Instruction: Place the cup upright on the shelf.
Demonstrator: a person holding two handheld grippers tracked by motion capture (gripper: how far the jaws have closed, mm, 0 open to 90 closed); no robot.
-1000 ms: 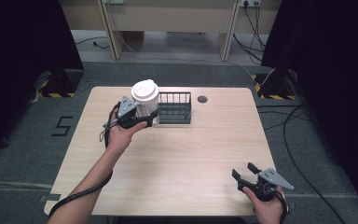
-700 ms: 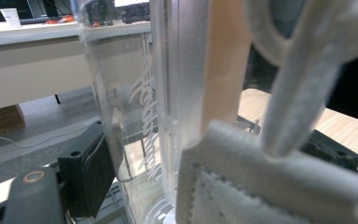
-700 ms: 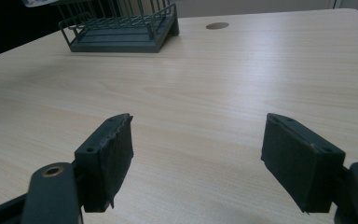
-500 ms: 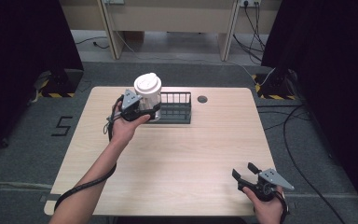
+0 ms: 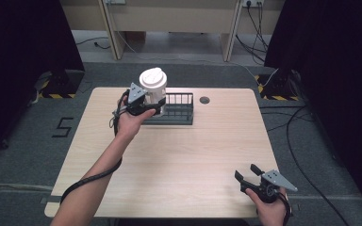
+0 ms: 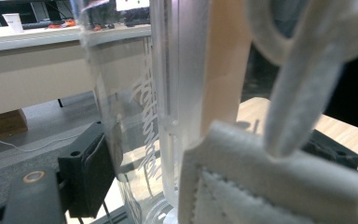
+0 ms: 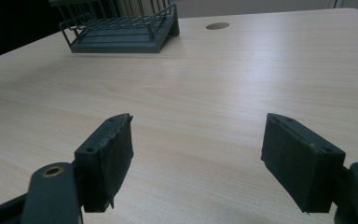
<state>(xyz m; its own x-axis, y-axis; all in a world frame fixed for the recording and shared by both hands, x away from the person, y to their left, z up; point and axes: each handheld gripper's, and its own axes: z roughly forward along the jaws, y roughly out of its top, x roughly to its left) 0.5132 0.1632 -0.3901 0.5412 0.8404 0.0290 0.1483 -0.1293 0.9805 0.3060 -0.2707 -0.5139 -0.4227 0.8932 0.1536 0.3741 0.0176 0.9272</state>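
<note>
A person's left forearm reaches across the wooden table toward its far edge, where the left gripper is clamped on a clear bottle with a white lid, held upright just above the left end of a dark wire rack. Near the table's near right corner, the right gripper rests low, jaws spread wide, gripping nothing.

Readable: one large dark numeral — a "5" — marked on the grey floor left of the table. Pale markings on the clear bottle in the left gripper view — too blurred to make out.
</note>
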